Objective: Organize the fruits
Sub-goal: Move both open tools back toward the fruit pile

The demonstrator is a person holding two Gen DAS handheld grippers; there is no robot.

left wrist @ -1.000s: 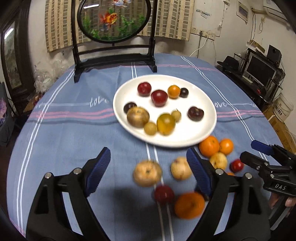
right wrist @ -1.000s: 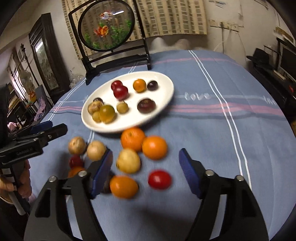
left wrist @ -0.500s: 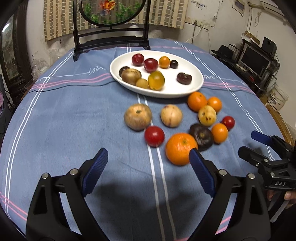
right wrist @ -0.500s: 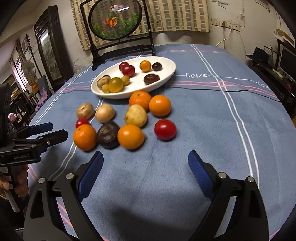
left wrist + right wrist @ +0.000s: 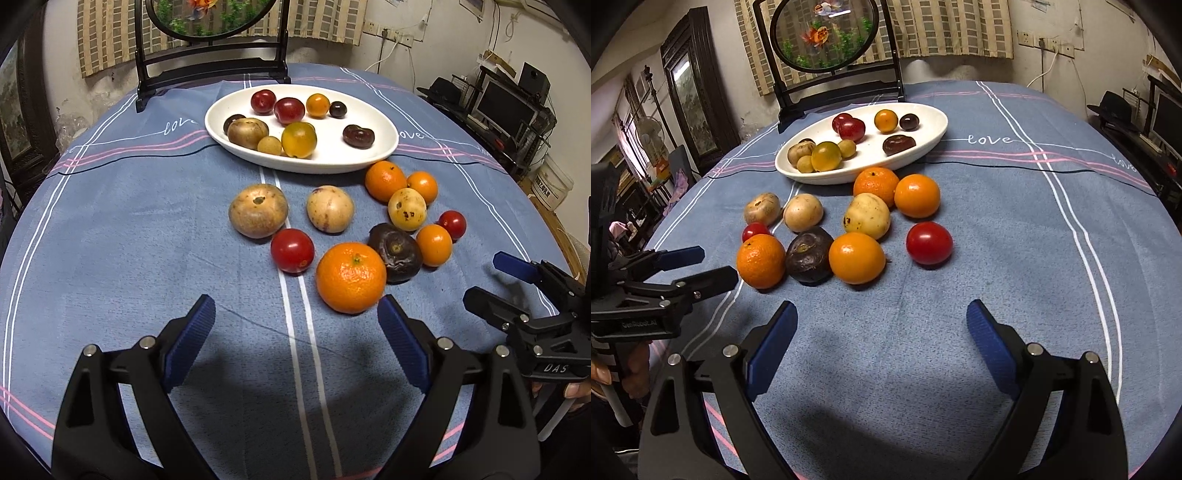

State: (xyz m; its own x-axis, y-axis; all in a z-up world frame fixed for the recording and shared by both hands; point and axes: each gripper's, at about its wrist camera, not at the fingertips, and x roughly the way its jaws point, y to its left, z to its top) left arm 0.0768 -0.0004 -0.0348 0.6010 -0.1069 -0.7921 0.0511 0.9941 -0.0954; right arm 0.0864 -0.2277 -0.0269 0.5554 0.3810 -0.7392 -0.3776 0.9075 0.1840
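I have both hand-held grippers spread wide with nothing between the pads, the left hand-held gripper (image 5: 295,339) just short of a big orange (image 5: 350,277) and the right hand-held gripper (image 5: 881,332), whose jaws have just been opening, over bare blue cloth (image 5: 997,258). Loose fruit (image 5: 866,216) lies clustered on the table between me and the white plate (image 5: 369,162), which holds more fruit. A black framed screen (image 5: 827,37) stands behind the plate.

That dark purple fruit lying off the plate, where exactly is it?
The dark purple fruit lies on the blue tablecloth, wedged between two oranges, the left orange and the right orange, with the white plate behind.
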